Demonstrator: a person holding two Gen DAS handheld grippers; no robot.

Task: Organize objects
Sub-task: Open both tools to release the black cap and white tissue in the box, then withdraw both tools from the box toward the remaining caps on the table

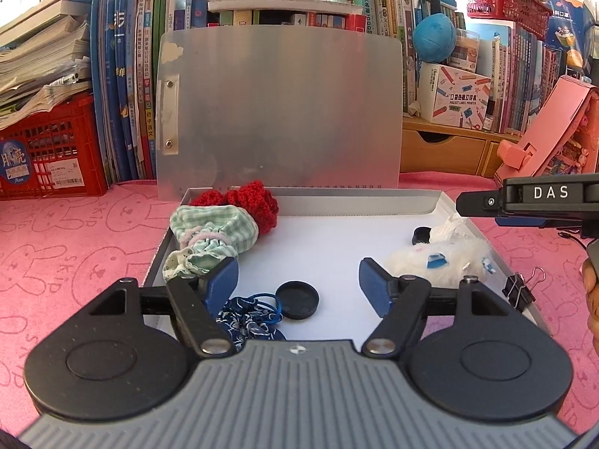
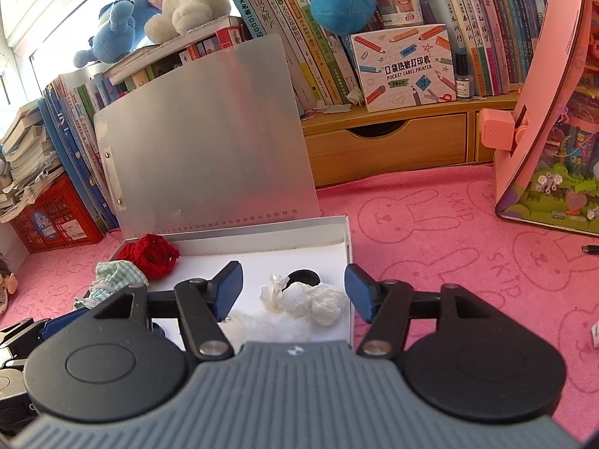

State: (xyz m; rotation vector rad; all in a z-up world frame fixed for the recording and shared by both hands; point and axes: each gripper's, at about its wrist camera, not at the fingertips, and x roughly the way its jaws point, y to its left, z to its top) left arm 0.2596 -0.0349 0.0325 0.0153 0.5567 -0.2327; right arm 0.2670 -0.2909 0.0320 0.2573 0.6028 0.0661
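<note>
- Your left gripper [image 1: 299, 280]: jaws apart, empty, above the black cap [image 1: 297, 300] and blue hair tie [image 1: 258, 308] near the tray's [image 1: 430, 207] front.
- Your right gripper [image 2: 294, 288]: spread, empty, over crumpled tissue [image 2: 318, 301] at right.
- Step: likely between placements; next, choose a loose item outside, perhaps the binder clip [image 1: 520, 292].

A pink towelling cloth printed with rabbit outlines [image 2: 430, 224] covers the desk. Along the back stands a packed row of upright books [image 1: 127, 86], with a red plastic crate [image 1: 48, 157] under stacked papers at the left. A low wooden drawer unit [image 2: 389, 146] sits beneath more books. Blue and white plush toys [image 2: 164, 11] perch on top. Bright daylight comes from a window [image 2: 56, 3] behind.
</note>
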